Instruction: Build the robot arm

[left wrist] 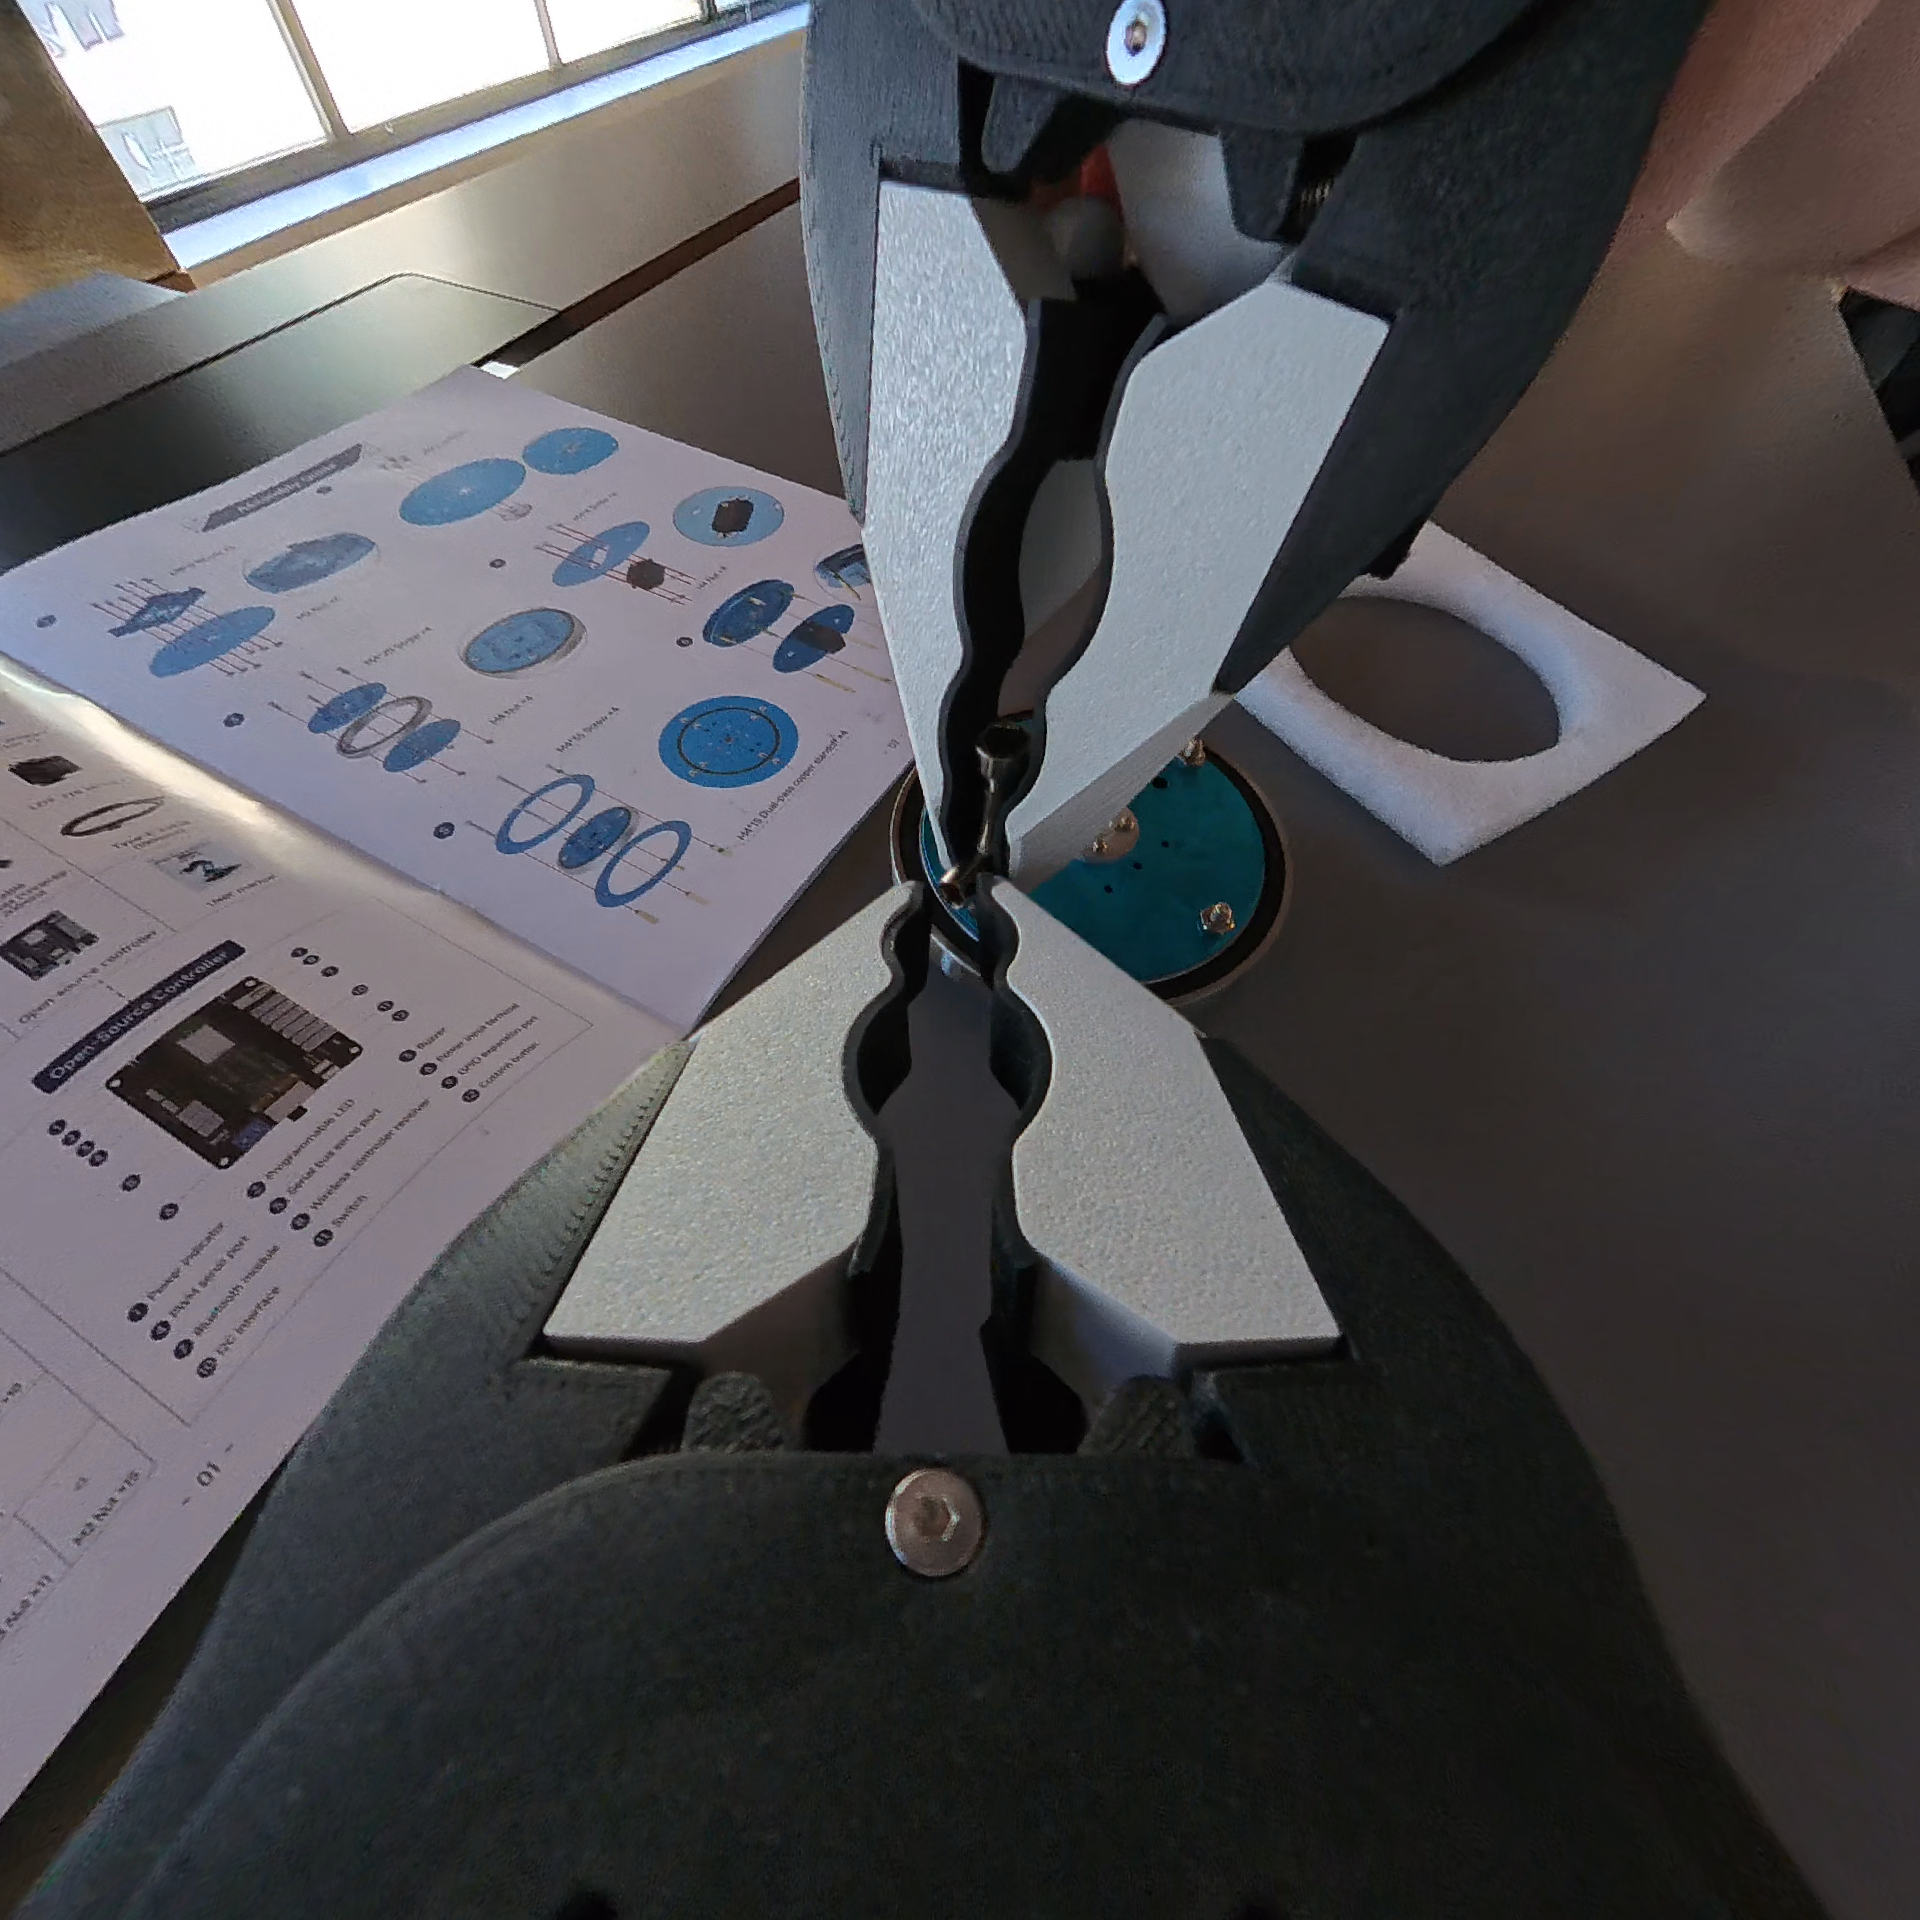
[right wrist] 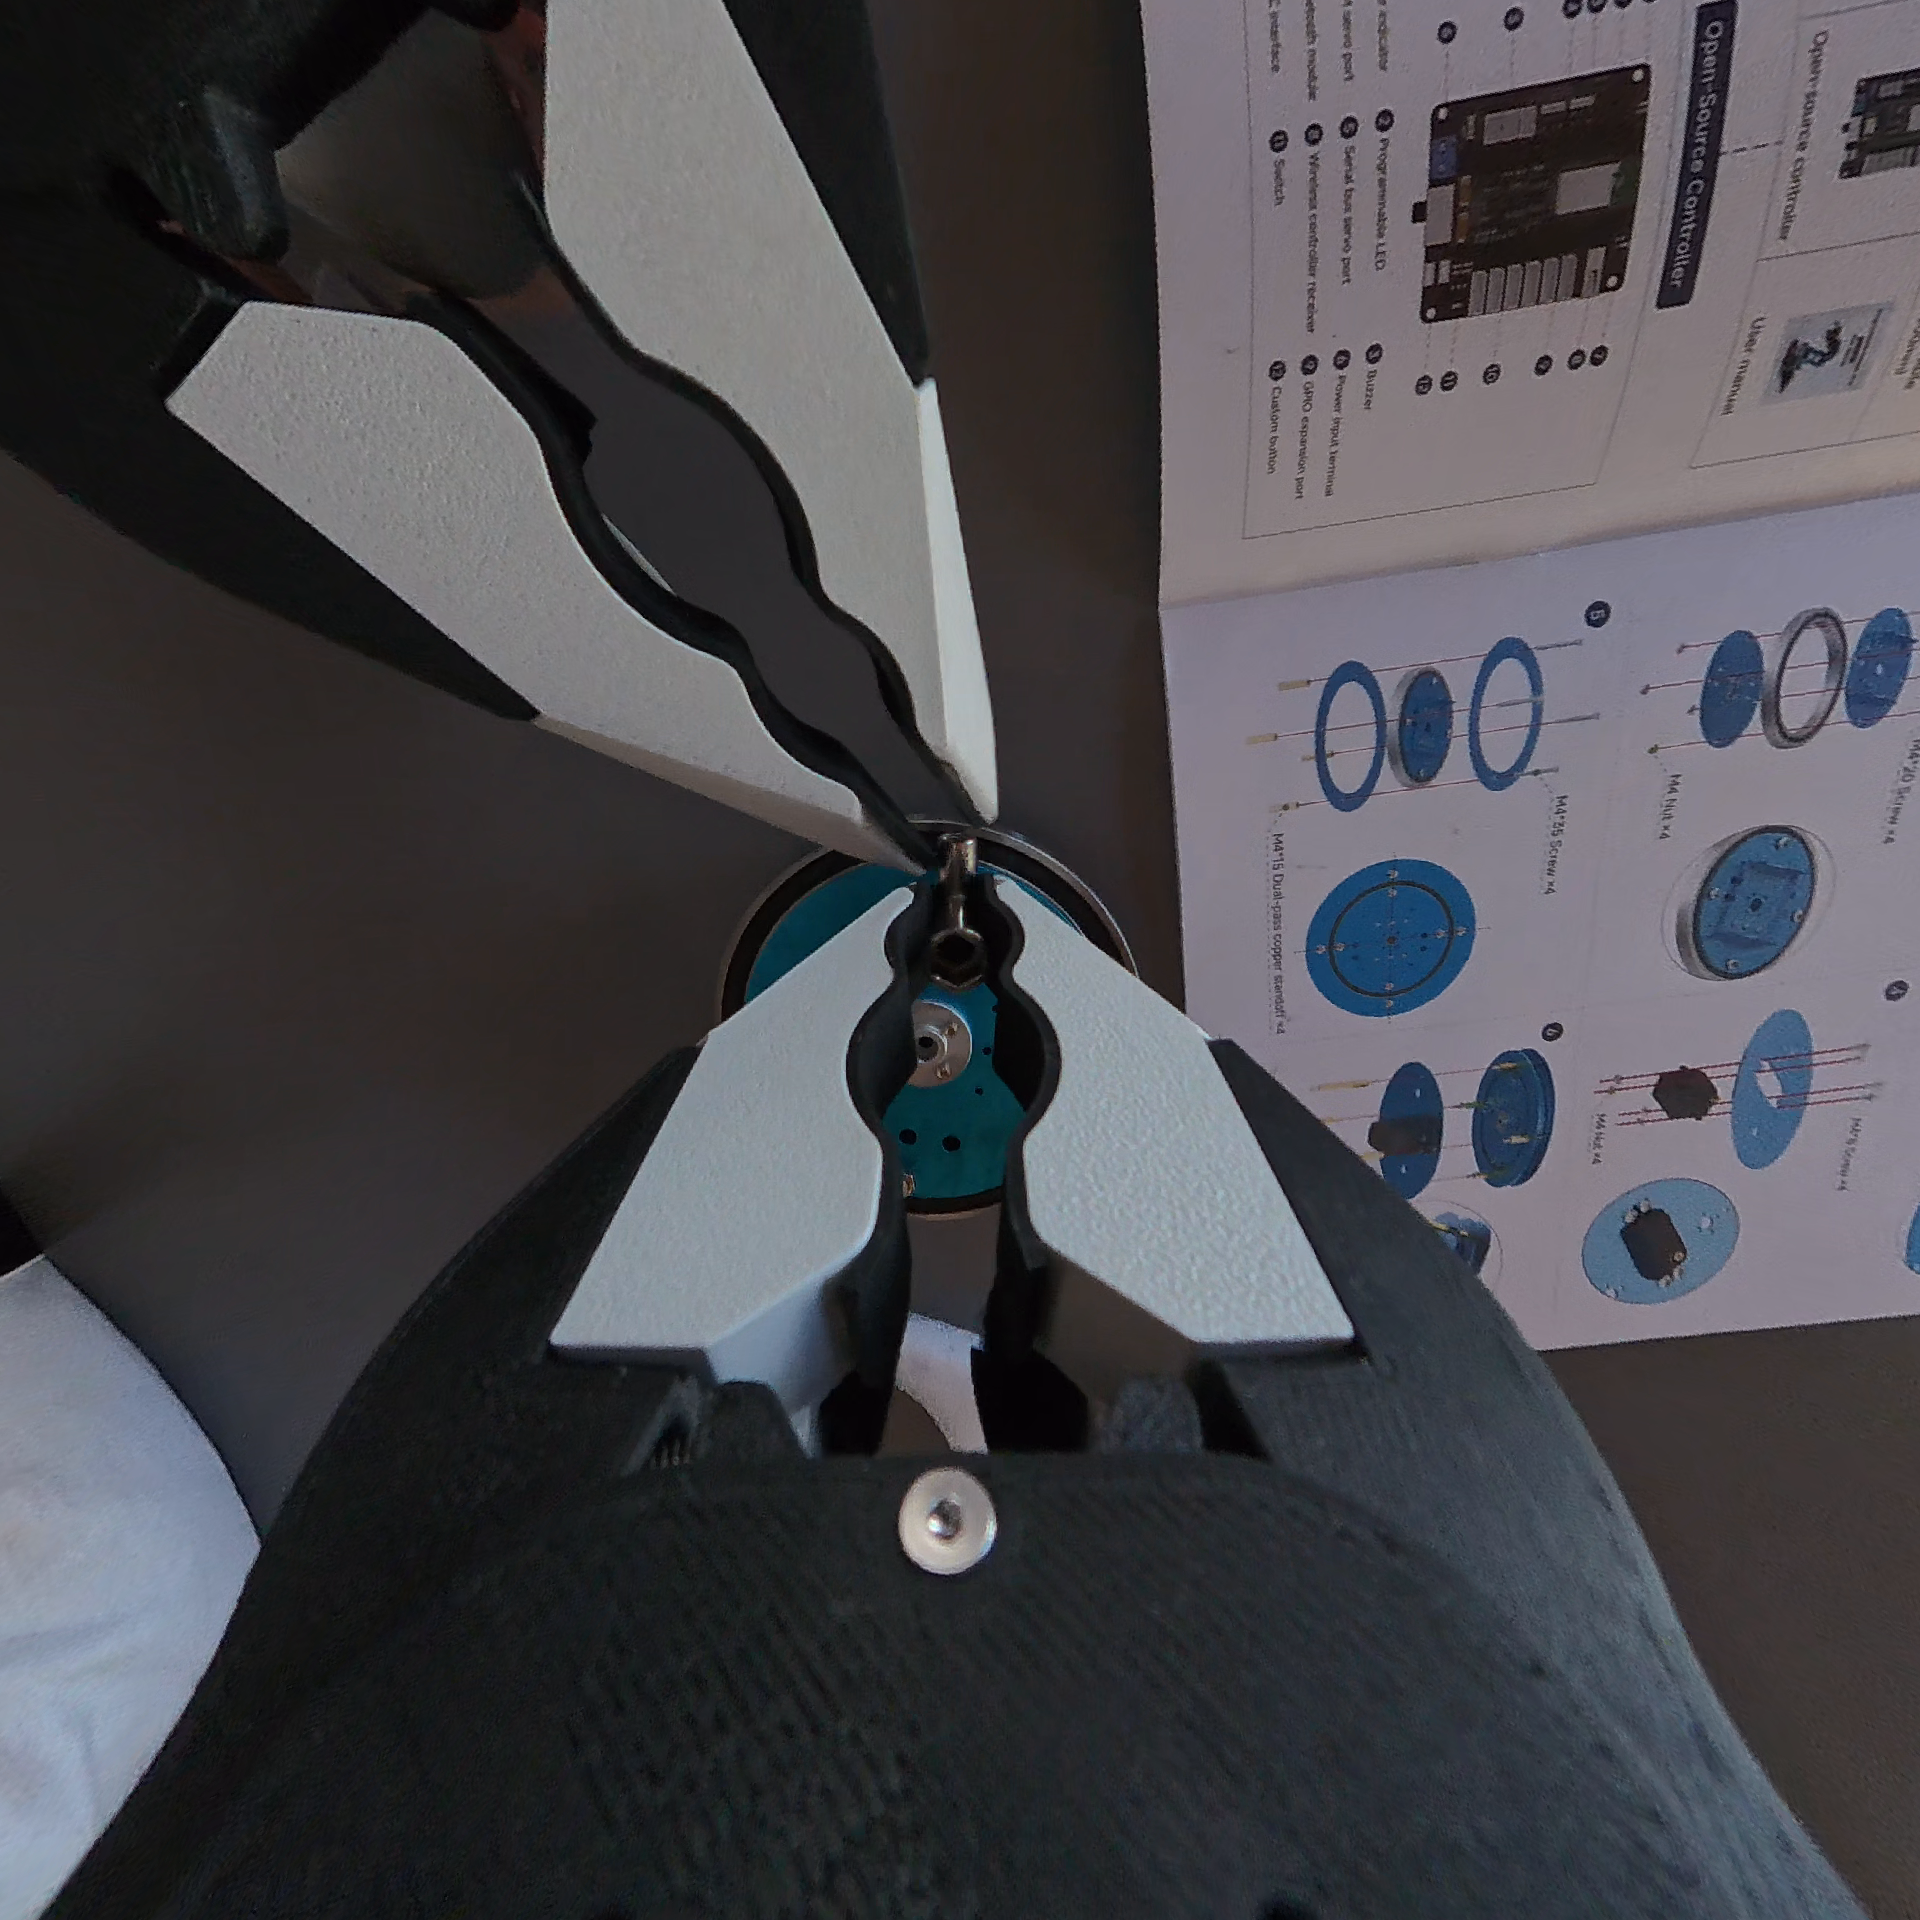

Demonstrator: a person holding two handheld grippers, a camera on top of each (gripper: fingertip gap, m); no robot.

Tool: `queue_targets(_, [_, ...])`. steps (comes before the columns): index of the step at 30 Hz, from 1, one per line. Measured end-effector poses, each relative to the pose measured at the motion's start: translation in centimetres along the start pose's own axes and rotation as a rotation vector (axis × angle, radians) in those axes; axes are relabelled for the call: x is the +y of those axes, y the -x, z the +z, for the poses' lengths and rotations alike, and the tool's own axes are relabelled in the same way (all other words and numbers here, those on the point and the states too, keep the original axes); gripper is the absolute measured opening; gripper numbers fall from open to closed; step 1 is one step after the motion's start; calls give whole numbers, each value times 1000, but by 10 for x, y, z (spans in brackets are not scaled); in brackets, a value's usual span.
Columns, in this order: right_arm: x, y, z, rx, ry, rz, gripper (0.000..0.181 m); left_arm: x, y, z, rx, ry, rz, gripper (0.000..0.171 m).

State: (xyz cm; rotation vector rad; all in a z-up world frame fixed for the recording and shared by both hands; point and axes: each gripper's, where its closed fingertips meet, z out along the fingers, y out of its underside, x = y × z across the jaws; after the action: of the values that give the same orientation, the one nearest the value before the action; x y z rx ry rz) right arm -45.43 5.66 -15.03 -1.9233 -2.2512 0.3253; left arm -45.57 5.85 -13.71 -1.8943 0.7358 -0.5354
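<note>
1. Right gripper (right wrist: pixel 951 914): its jaws are pinched on a small dark screw (left wrist: pixel 985 805), gripped near the socket head, which faces the right wrist camera. The shank points down and away towards the blue disc.
2. Left gripper (left wrist: pixel 956 899): its jaws are nearly pressed together, tips right at the lower end of that same screw. A small nut-like bit (left wrist: pixel 956 886) sits at the tips, but I can't tell whether it's actually clamped or just touching. So both grippers meet tip to tip at the screw, directly over the near rim of the disc.
3. The blue disc (left wrist: pixel 1153 894) lies flat on the bench under both sets of tips. It's a round blue plate in a dark and silvery ring, with small holes, a couple of brass-coloured standoffs (left wrist: pixel 1214 916) sticking up from it and a silver hub (right wrist: pixel 938 1042) in the middle.
4. Beyond the disc in the left wrist view there's a white foam square (left wrist: pixel 1455 769) with a round cut-out, lying flat just beside it.
5. On the other side of the disc, an open printed manual (left wrist: pixel 436 727) with blue part diagrams and a circuit board photo, its corner almost touching the disc's ring.
6. Everything sits on a dark grey bench (left wrist: pixel 1558 1143). Well behind the disc in the left wrist view are bright windows (left wrist: pixel 364 73).
</note>
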Motion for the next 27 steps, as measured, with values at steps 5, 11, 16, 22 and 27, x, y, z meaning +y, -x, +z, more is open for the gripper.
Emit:
queue_targets(5, [-1, 0, 1, -14, -16, -38, 7, -4, 1, 0, 1, -17, 23, 5])
queue_targets(11, [-1, 0, 1, -11, -31, -62, 7, -1, -2, 0, 40, -5, 9, 9])
queue_targets(16, [-2, -3, 1, -11, -57, -68, 7, 2, -1, 4, 24, 17, 23, 8])
queue_targets(22, [-1, -5, -1, -29, -97, -76, 12, 1, -2, 5, 26, 10, 22, 7])
queue_targets(27, [2, -4, -6, -53, -136, -83, 16, 1, -3, 5, 29, 11, 35, 6])
